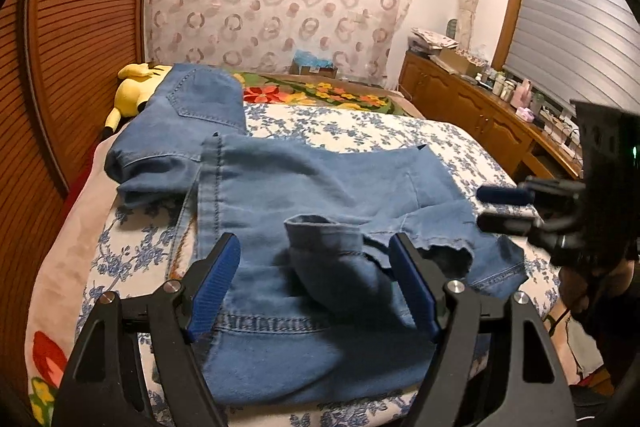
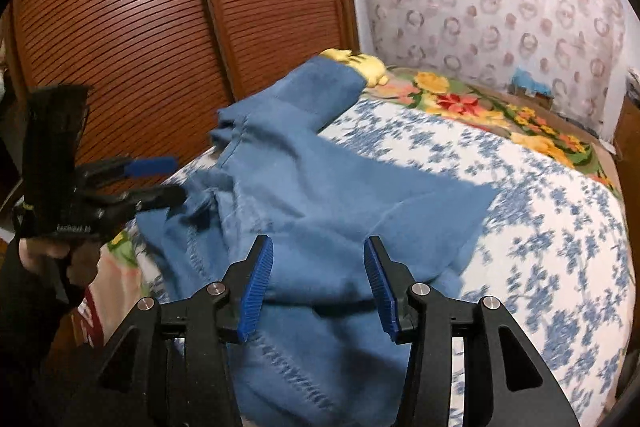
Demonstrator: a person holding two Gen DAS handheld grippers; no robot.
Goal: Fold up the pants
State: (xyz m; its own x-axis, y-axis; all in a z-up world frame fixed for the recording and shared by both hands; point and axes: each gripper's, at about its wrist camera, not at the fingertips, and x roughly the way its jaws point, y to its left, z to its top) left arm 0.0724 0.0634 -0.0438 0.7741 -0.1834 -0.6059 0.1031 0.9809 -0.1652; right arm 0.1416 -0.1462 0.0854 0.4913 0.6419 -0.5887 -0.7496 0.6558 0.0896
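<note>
**Jeans half folded on the bed, both claws off the fabric**

So the pants (image 1: 304,187) — blue denim — lie on the bed (image 1: 360,131), on the blue-flowered sheet, waist end up near the yellow plush toy (image 1: 132,87) by the wooden slatted doors (image 1: 80,27). The leg part is doubled back toward the near edge and it's lumpy: one hem (image 1: 320,231) stands up in a little roll just in front of the left claw (image 1: 316,267).

Left claw is spread wide with that rolled hem sitting between its blue pads (image 1: 216,283), but the pads aren't pressing on it, so it holds nothing. Right claw (image 2: 318,287) is about half open over the denim at the near right side of the pants, nothing pinched either; that view is smeared.

My take on the step: flatten before folding again. I'd pinch the rolled hem and the frayed corner (image 1: 448,255) to its right, pull them level so the edges line up, then lift both together and carry them toward the waist — low and slow so the layer underneath doesn't drag
</note>
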